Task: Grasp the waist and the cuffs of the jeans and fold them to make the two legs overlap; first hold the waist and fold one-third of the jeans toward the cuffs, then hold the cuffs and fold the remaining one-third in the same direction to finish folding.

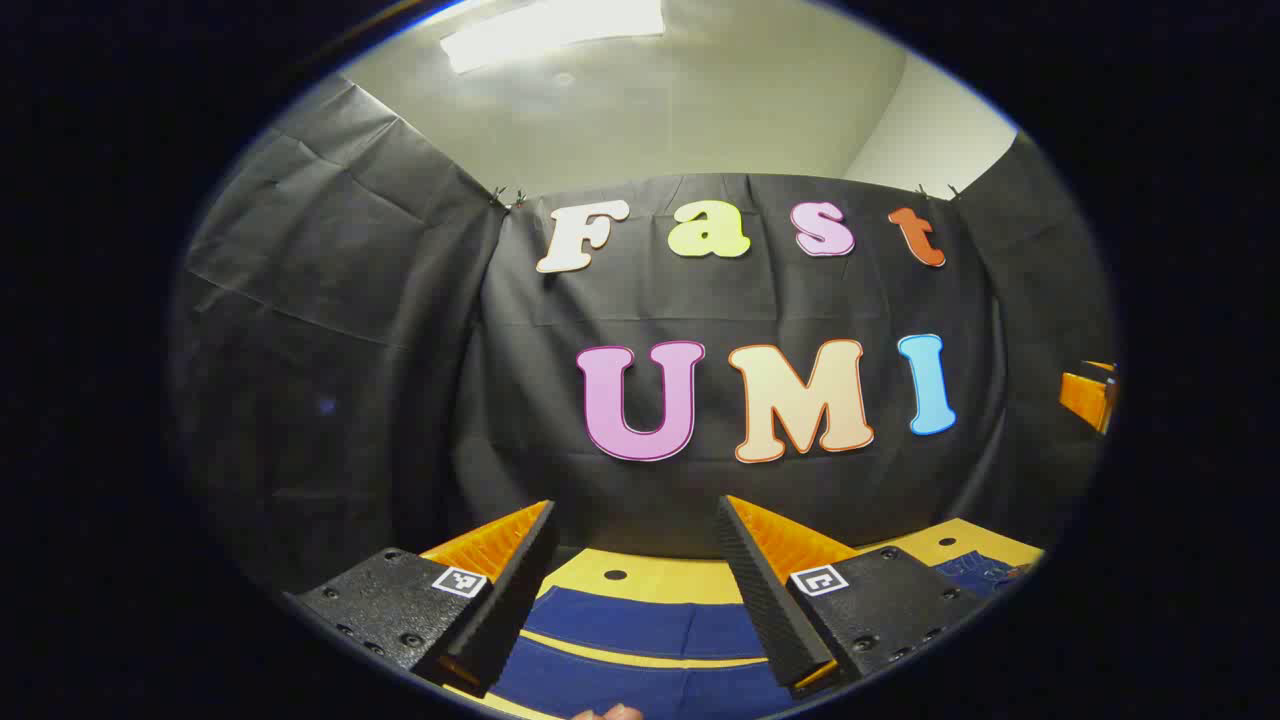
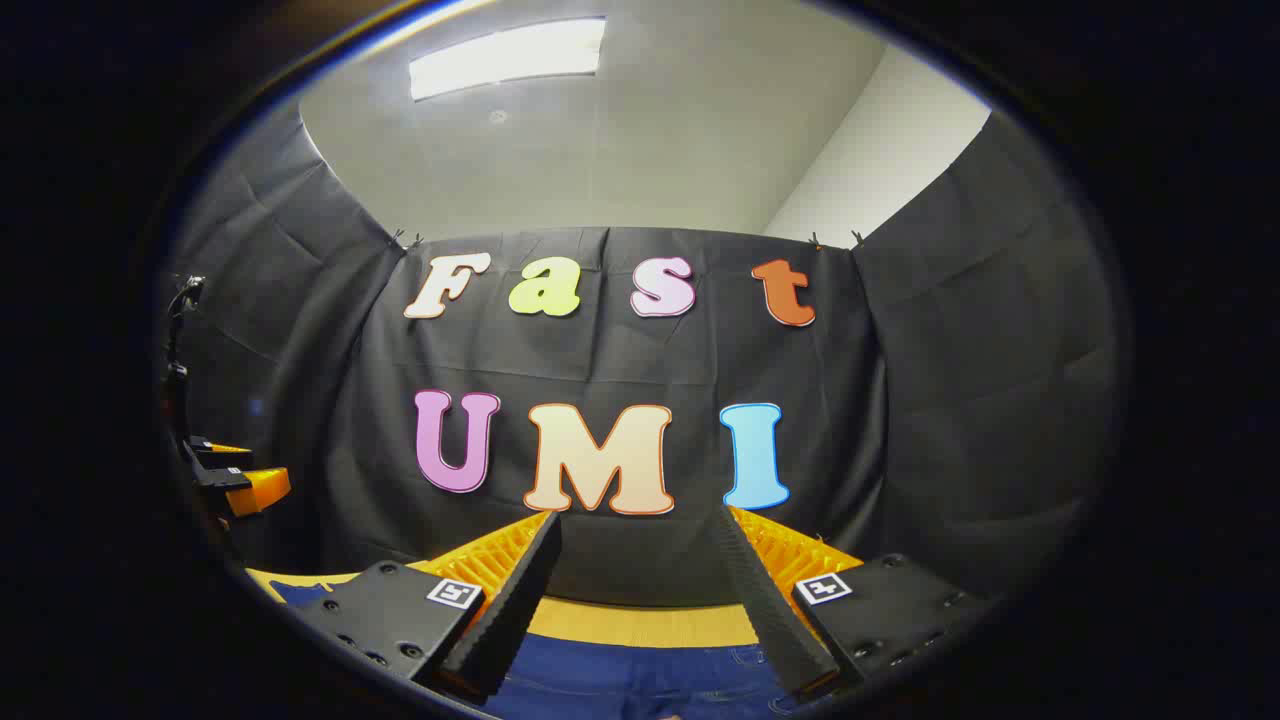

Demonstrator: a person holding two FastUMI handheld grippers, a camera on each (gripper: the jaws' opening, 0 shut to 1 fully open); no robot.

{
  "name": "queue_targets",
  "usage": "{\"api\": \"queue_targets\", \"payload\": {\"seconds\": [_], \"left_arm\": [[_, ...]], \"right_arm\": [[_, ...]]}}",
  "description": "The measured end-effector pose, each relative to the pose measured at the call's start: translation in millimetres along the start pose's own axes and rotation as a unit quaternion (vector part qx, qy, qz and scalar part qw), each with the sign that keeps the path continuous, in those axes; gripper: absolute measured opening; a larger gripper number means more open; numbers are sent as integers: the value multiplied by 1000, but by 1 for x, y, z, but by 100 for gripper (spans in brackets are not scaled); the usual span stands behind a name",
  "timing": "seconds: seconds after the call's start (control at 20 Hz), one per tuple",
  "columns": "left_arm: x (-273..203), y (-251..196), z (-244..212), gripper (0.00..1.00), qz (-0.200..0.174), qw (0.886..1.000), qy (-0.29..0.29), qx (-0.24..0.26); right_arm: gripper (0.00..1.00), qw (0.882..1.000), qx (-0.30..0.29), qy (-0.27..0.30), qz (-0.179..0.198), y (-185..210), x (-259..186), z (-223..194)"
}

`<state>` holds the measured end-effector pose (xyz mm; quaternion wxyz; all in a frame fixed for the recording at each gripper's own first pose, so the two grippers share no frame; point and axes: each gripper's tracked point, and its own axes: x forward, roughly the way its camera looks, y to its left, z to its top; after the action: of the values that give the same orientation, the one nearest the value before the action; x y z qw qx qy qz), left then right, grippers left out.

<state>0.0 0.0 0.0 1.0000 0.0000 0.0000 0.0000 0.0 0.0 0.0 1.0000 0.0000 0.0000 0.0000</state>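
Both grippers are hanging above the table with jaws spread wide and nothing between them. Left gripper (image 1: 636, 520) is pointing level at the booth's back wall, its two fingers (image 1: 520, 590) framing a gap over the dark blue denim jeans (image 1: 650, 625), which are lying flat on the yellow wooden tabletop (image 1: 640, 577). A thin strip of yellow is showing across the denim in the left gripper view, so two spans of fabric are lying side by side with table between them; which part of the garment this is I cannot tell. More denim is showing at the right edge (image 1: 975, 572).

Right gripper (image 2: 640, 525) is likewise held apart, aimed at the same wall, with jeans (image 2: 640, 680) just below its fingertips and a band of tabletop (image 2: 640, 622) beyond. The left gripper (image 2: 235, 475) is appearing far off at the left edge of the right gripper view.

Room: black cloth wall (image 1: 400, 350) is draping three sides, pinned by small clips along the top; a pale ceiling with a rectangular light panel (image 2: 508, 55) is glowing above.
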Motion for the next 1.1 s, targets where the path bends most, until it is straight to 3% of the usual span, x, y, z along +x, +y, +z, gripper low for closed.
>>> {"api": "queue_targets", "payload": {"seconds": [0.8, 1.0, 1.1], "left_arm": [[3, 9, -8, 94, -6, 1000, 6, 15], [0, 16, -24, 97, -35, 997, 12, 70], [0, 27, -40, 90, -48, 993, 25, 101]], "right_arm": [[98, 1000, 5, 5, -6, 0, 3, -4], [98, 1000, 3, 10, -7, 5, 0, -10], [98, 1000, -2, 17, -10, 8, -2, -20]]}}
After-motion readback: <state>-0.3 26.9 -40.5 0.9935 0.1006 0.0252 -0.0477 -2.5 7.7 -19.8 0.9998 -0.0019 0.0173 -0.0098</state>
